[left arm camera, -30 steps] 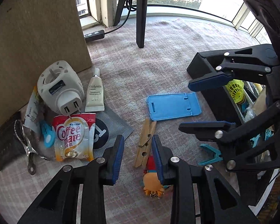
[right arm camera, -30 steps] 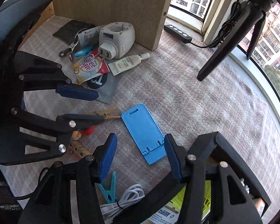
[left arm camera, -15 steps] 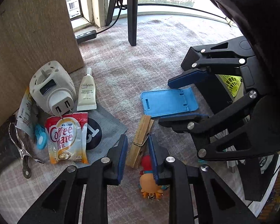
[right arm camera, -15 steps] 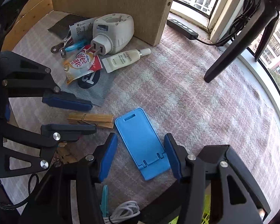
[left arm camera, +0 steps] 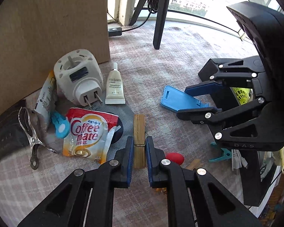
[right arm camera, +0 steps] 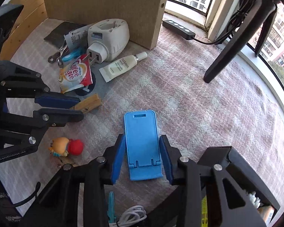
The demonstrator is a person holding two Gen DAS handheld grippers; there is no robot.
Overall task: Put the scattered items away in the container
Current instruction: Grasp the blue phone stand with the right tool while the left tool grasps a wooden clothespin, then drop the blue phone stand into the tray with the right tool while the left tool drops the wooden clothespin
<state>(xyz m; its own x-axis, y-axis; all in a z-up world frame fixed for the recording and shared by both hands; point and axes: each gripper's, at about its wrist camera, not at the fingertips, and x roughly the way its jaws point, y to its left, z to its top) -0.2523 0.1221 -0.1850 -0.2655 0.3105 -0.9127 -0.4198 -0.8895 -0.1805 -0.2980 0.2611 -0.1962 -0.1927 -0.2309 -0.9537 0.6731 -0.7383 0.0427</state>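
Closing on a wooden clothespin (left arm camera: 139,141), the left gripper (left arm camera: 138,151) sits at lower centre of the left wrist view, both blue pads touching the peg's sides, clamped on it. The jaws have just been closing. Peg lies flat on the pinkish mat (left arm camera: 179,56), far end pointing up-frame.

Right gripper (right arm camera: 142,157), lower centre of the right wrist view, straddles the blue phone stand (right arm camera: 141,141); jaws have just been closing, pads just beside the stand's edges, contact hard to confirm.

Upper left of the left view: white plug adapter (left arm camera: 77,77), cream tube (left arm camera: 114,87), creamer sachet (left arm camera: 89,134), metal clip (left arm camera: 31,138).

Small doll (right arm camera: 66,148) lies left of the stand. Container (left arm camera: 251,162) is at the right edge of the left view, holding a white cable (left arm camera: 236,160).
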